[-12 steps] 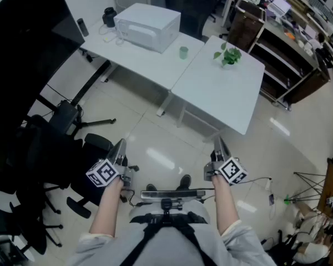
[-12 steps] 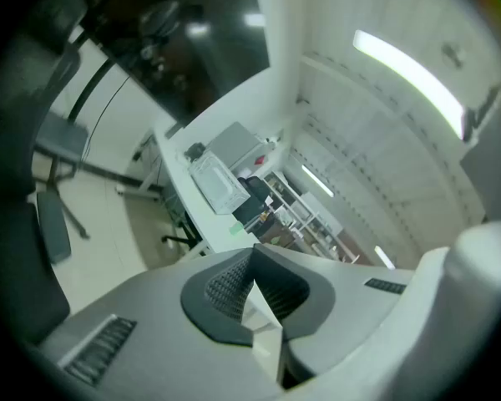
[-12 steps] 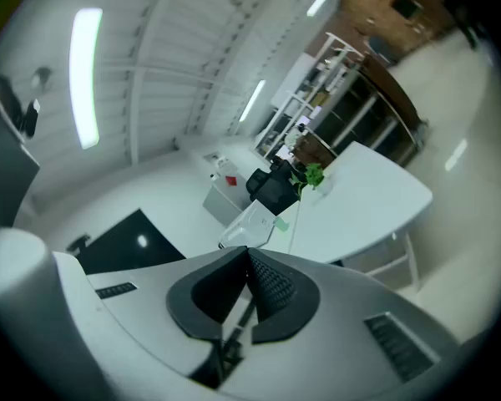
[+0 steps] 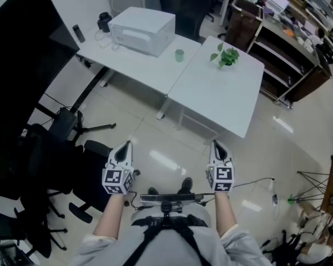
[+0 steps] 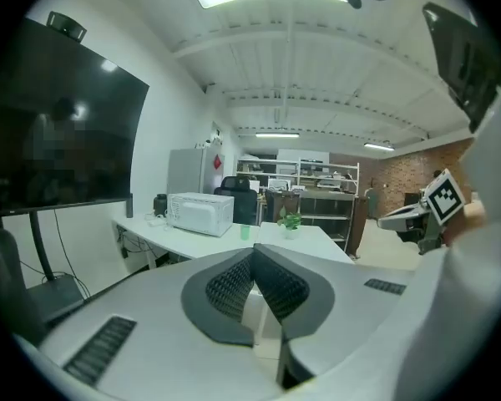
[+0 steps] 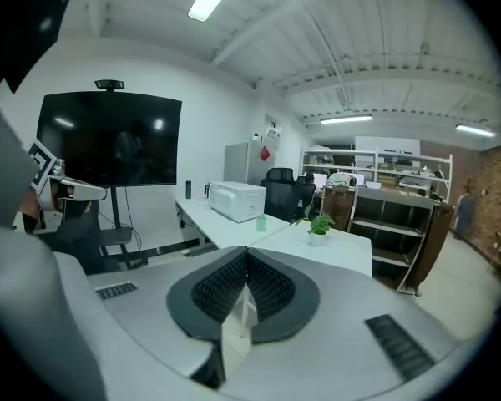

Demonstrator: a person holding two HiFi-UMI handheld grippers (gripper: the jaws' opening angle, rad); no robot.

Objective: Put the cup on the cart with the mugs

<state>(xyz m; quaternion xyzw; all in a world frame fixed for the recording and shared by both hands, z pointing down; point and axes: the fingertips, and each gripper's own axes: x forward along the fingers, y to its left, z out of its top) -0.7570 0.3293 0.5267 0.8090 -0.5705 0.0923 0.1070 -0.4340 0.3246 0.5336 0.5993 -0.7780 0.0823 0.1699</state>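
A small green cup (image 4: pixel 179 55) stands on the white tables (image 4: pixel 211 96) far ahead, between a white microwave (image 4: pixel 142 31) and a potted plant (image 4: pixel 227 56). The left gripper (image 4: pixel 125 147) and right gripper (image 4: pixel 217 144) hover side by side over the floor, well short of the tables. Both are shut, with nothing between the jaws. The cup (image 5: pixel 245 232) shows just above the left gripper (image 5: pixel 252 253) in its own view. In the right gripper view the cup (image 6: pixel 261 222) is beyond the right gripper (image 6: pixel 246 253). I see no cart with mugs.
Black office chairs (image 4: pixel 72 165) and a tripod base crowd the floor at the left. A large dark screen (image 6: pixel 108 140) stands on the left wall. Wooden shelving (image 4: pixel 288 43) with clutter runs along the right. A cable (image 4: pixel 255 182) lies on the floor by my right side.
Both hands have rolled so that the marker cubes face the head camera more squarely. The left gripper has shifted slightly right. The tables look a little nearer the top.
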